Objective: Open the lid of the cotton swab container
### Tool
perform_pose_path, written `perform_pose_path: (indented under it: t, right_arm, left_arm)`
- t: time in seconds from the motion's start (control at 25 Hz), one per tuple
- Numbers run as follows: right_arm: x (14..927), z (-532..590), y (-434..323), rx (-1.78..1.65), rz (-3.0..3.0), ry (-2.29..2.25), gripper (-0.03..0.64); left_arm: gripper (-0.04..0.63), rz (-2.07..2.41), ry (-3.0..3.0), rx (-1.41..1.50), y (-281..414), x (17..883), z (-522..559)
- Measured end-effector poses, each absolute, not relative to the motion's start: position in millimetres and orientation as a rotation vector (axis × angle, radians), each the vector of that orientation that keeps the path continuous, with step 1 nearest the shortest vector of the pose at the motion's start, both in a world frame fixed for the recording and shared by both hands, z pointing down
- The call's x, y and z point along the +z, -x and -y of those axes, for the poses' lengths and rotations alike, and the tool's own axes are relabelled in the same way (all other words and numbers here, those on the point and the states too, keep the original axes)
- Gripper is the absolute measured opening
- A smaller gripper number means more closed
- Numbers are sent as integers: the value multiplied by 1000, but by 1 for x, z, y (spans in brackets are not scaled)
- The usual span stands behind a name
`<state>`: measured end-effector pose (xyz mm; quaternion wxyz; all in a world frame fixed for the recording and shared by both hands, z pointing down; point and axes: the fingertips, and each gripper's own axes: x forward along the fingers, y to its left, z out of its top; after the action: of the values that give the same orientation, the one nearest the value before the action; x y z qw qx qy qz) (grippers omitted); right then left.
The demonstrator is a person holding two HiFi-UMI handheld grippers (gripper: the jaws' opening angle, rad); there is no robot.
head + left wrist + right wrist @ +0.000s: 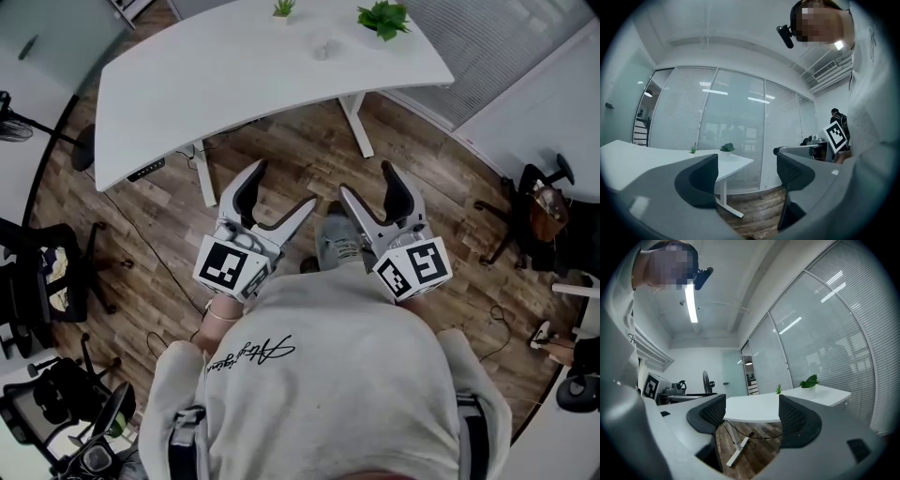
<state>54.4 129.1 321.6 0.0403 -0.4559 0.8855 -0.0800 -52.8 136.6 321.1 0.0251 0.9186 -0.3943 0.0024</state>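
- Left hand-held gripper point(281, 187): grey body with black padded jaws. The jaws are spread wide with nothing between them. It is held in front of the chest above the floor, with a black-and-white marker cube point(230, 265) at its rear.
- Right hand-held gripper point(366, 183): same make, its jaws likewise parted and empty. It is held just beside the left one, with a second marker cube point(415, 267) at its rear.
- Curved white table point(234, 84): stands on white legs ahead of both hand-held grippers, well apart from them.
- Small clear container point(323, 47): sits on the far part of the table, between the two plants. It is faint and tiny in the head view, so its lid cannot be made out. Neither gripper is near it.
- Small green potted plant point(284, 7): at the far table edge, left of the container.
- Larger leafy green potted plant point(384, 17): at the far table edge, right of the container.
- Brown wood-plank floor point(309, 159): under the table and the grippers.
- Light grey sweatshirt with black script point(328, 375): worn by the person and fills the lower head view.
- Black office chair point(539, 211): at the right edge.
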Motion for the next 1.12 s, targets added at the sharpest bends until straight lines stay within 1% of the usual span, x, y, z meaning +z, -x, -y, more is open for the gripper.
perform_pose_path:
  t: [0.36, 1.12]
  right_arm:
    - [331, -95, -63, -270, -2715, 1390, 331]
    - [317, 57, -71, -219, -2756, 1308, 330]
  left_arm:
    - [377, 1266, -2823, 5, 50, 324, -102]
    - [377, 1342, -2800, 22, 36, 323, 43]
